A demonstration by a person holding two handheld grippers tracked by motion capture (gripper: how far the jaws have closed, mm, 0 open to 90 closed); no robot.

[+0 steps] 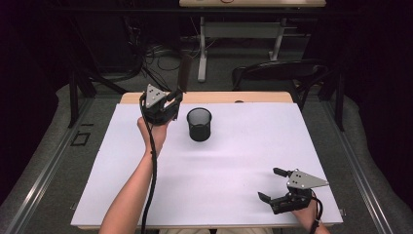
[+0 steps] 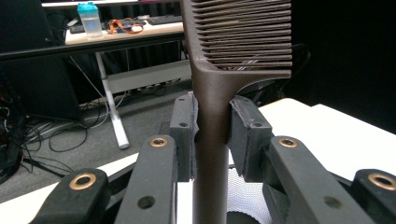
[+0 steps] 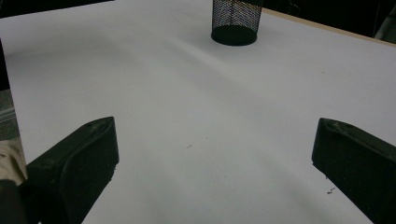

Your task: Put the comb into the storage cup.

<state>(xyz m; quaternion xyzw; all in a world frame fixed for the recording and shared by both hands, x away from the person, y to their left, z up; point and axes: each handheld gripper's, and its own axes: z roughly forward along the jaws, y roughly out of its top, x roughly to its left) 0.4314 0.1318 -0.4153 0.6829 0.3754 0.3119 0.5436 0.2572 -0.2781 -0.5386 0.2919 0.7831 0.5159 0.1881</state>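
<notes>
Left gripper (image 1: 168, 105), jaws clamped on the handle of a dark brown plastic comb (image 2: 219, 93), held upright, long axis vertical, teeth uppermost. The comb stands just left of and above the black wire-mesh cylindrical cup (image 1: 199, 124) on the white worktop (image 1: 234, 165); the left hand is nearer the cup. Right gripper (image 1: 275, 187), jaws spread and empty, rests well apart from the cup. No legible writing.

One camera overhead, one riding on each gripper.

The high view looks forward and down over the whole desk (image 1: 214, 185). The left gripper (image 2: 211, 126) view sits close behind its jaws, facing the room beyond. The right gripper (image 3: 212, 154) view skims low over the desk, sharing the mesh cup (image 3: 236, 21) with the high view.
</notes>
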